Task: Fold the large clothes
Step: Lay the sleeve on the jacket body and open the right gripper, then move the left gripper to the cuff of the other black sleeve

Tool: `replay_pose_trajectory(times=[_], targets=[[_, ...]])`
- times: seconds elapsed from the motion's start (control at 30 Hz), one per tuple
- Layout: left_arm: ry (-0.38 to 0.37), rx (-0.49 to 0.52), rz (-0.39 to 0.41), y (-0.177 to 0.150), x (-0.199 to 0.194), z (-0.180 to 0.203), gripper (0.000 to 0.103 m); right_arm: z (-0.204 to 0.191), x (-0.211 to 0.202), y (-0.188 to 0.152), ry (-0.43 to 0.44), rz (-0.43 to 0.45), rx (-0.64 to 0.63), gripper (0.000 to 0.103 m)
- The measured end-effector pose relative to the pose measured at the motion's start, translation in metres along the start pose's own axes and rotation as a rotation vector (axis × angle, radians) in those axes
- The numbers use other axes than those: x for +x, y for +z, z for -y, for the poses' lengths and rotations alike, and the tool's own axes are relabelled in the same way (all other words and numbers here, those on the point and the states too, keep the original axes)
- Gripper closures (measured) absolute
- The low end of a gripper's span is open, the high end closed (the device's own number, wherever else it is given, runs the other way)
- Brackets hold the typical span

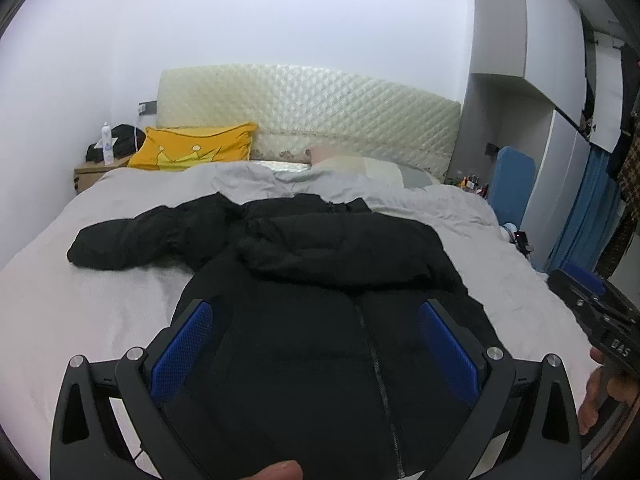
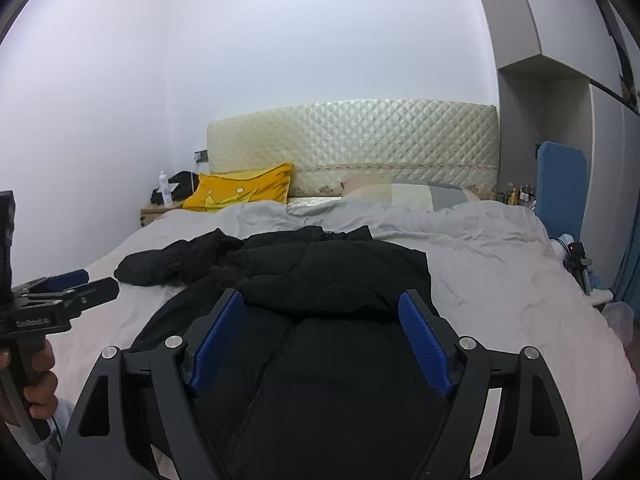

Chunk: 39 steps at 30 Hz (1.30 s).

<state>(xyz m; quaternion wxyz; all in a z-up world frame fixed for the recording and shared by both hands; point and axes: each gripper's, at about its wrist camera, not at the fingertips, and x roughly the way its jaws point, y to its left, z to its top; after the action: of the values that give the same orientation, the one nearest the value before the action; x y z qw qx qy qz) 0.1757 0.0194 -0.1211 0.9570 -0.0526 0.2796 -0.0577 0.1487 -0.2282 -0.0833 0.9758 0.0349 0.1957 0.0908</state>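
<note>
A black padded jacket (image 1: pixel 320 280) lies front up on the grey bed cover (image 1: pixel 80 300), zip (image 1: pixel 376 364) down the middle. One sleeve (image 1: pixel 132 240) stretches to the left; the other is folded across the chest. My left gripper (image 1: pixel 316 312) is open and empty above the jacket's lower half. My right gripper (image 2: pixel 320 304) is open and empty over the jacket (image 2: pixel 320 272), near the folded sleeve. The left gripper also shows at the left edge of the right wrist view (image 2: pixel 80 284), and the right gripper's body at the right edge of the left wrist view (image 1: pixel 596 320).
A yellow pillow (image 1: pixel 192 148) and a pale pillow (image 1: pixel 360 166) lie against the quilted headboard (image 1: pixel 312 112). A nightstand (image 1: pixel 96 172) with a bottle (image 1: pixel 106 144) stands at the left. A blue board (image 1: pixel 514 184), wardrobe and hanging clothes are on the right.
</note>
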Motion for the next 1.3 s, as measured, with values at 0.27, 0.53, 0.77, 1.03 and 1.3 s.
replay_pose_trajectory(times=[0.27, 0.53, 0.77, 1.03, 1.3], targets=[[-0.001, 0.003, -0.027, -0.018, 0.01, 0.002, 0.0, 0.007, -0.006, -0.037, -0.035, -0.009, 0.022, 0.022], [0.027, 0.045, -0.056, -0.011, 0.033, -0.005, 0.0, 0.016, 0.002, -0.048, -0.061, -0.008, 0.038, 0.019], [0.07, 0.071, -0.04, 0.019, 0.047, -0.034, 0.0, 0.021, 0.006, -0.053, -0.048, 0.002, 0.055, 0.016], [0.15, 0.095, 0.0, 0.067, 0.061, -0.098, 0.0, 0.022, 0.014, -0.057, -0.051, -0.02, 0.067, 0.015], [0.236, 0.071, -0.013, 0.088, 0.085, -0.185, 0.0, 0.018, 0.018, -0.058, -0.065, -0.034, 0.072, 0.014]])
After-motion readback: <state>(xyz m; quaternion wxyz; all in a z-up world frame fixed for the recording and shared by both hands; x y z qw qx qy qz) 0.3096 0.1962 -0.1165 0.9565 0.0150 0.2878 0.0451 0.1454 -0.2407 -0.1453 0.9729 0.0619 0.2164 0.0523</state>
